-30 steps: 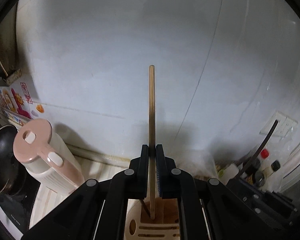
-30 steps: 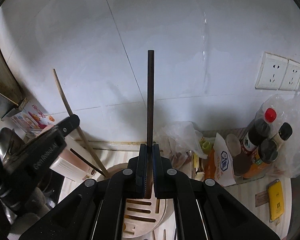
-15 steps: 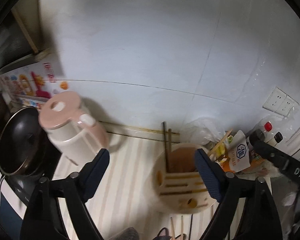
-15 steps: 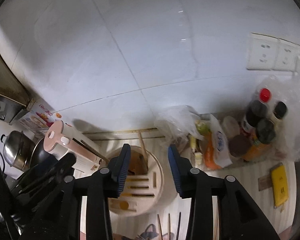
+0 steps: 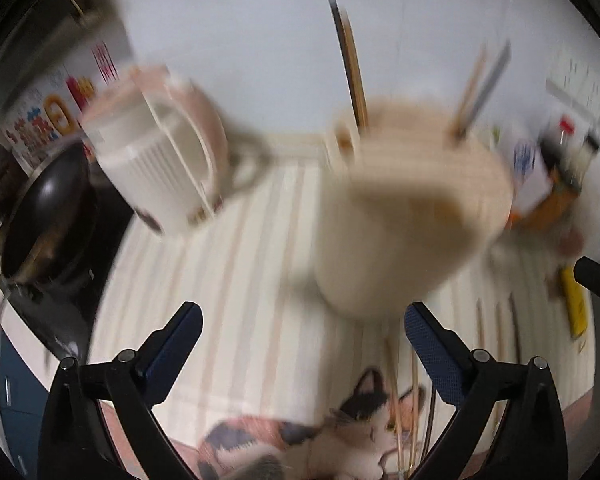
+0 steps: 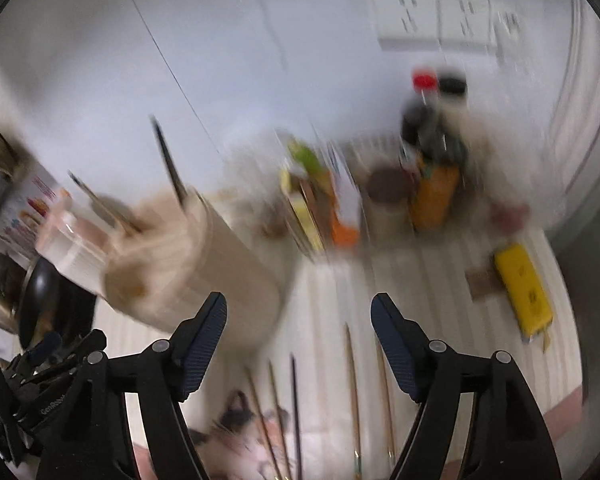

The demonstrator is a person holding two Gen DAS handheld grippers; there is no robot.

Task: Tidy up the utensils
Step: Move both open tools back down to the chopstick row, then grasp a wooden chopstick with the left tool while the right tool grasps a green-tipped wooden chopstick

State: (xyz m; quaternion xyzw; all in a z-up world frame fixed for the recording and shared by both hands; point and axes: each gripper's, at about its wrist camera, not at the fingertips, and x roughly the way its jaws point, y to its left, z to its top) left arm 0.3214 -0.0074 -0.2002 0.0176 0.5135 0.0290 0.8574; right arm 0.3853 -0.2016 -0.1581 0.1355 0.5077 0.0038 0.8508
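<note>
On the striped counter, I am seeing several chopsticks [image 6: 352, 392] lying loose, waiting, while others are standing in the holder [image 5: 412, 216]. My left gripper [image 5: 302, 354] and right gripper [image 6: 298, 344] have just been opening, both gaping with nothing between them.

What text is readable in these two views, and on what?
"GenRobot": on the arm of the left tool, right wrist view; small, only roughly legible.
Printed box: coloured characters, too blurred to read.
Bottle labels: too blurred to read.
Yellow packet: dark marks, too blurred to read.
</note>
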